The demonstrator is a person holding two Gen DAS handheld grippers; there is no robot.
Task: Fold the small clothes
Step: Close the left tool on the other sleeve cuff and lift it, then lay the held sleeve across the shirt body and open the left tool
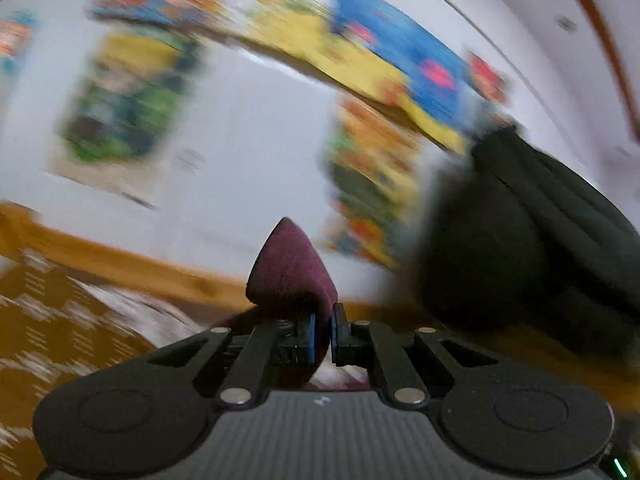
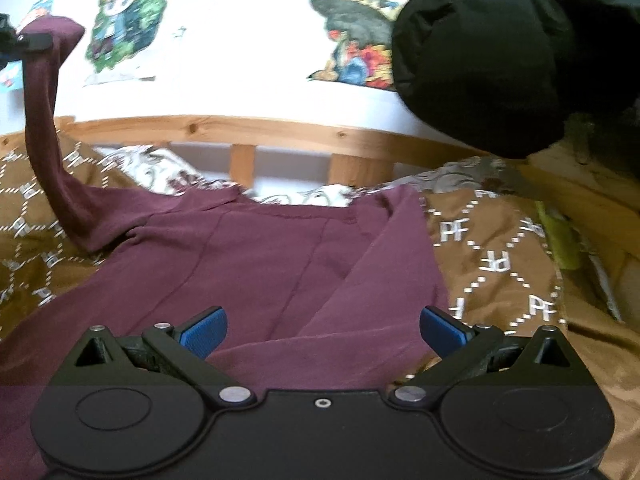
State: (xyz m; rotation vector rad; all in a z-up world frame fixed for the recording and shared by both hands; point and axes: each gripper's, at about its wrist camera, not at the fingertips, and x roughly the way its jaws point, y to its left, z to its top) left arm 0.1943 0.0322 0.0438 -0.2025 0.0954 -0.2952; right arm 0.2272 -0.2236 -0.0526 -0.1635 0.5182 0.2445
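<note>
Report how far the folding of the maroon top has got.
Done: the maroon top lies spread on the brown bedspread, its right sleeve already laid across the body. In hand: the left hand-held gripper is shut on the left sleeve, lifted off the bed. Left: folding the sleeve and body; the right hand-held gripper is open above the top.

We see bed (image 2: 500,264) with brown cover, white "PF" letters and dotted diamond pattern; wooden frame (image 2: 248,126) with slats runs along far side; maroon garment (image 2: 260,264) lies spread flat on cover, one sleeve lifted up at left; white patterned bedding (image 2: 160,168) lies bunched between garment and frame; yellow-green item (image 2: 560,236) rests near right edge.
</note>
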